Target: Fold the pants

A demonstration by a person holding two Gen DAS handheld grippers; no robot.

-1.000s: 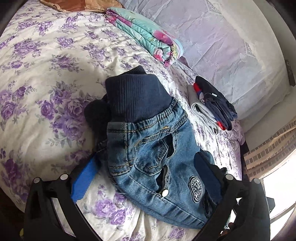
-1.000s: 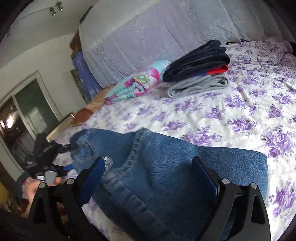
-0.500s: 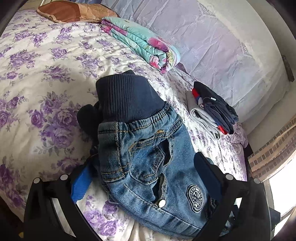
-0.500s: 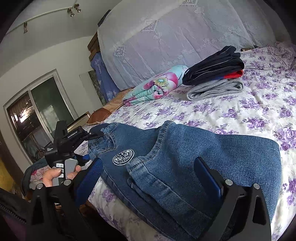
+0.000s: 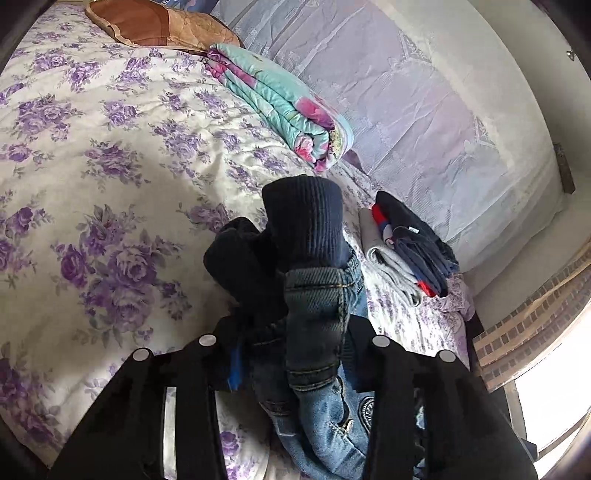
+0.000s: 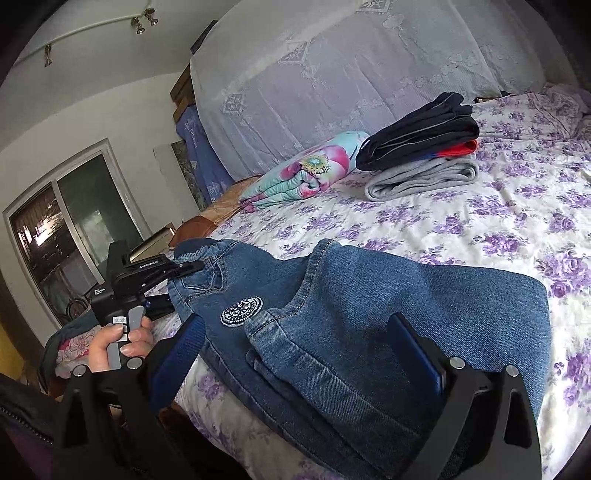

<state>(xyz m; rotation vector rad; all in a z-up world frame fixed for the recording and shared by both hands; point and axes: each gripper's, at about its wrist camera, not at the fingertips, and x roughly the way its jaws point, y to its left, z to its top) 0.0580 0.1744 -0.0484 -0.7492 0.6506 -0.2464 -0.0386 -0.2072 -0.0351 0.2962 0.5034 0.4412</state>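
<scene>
In the left wrist view, the jeans (image 5: 317, 321) were seen bunched at the near edge of the bed (image 5: 110, 166), their dark ribbed waistband (image 5: 306, 221) raised. The left gripper (image 5: 295, 354) was closed narrowly on the waist end of the jeans. A folded floral blanket (image 5: 280, 103), a brown pillow (image 5: 159, 27) and a stack of folded clothes (image 5: 406, 251) were seen farther back.

In the right wrist view, the jeans (image 6: 369, 317) were laid across the bed's near edge, legs doubled over, a round patch (image 6: 242, 312) showing. The right gripper (image 6: 295, 350) was held wide apart over the denim, gripping nothing. The left gripper (image 6: 184, 267) was seen clamped on the waist corner, held by a hand (image 6: 114, 347).
</scene>
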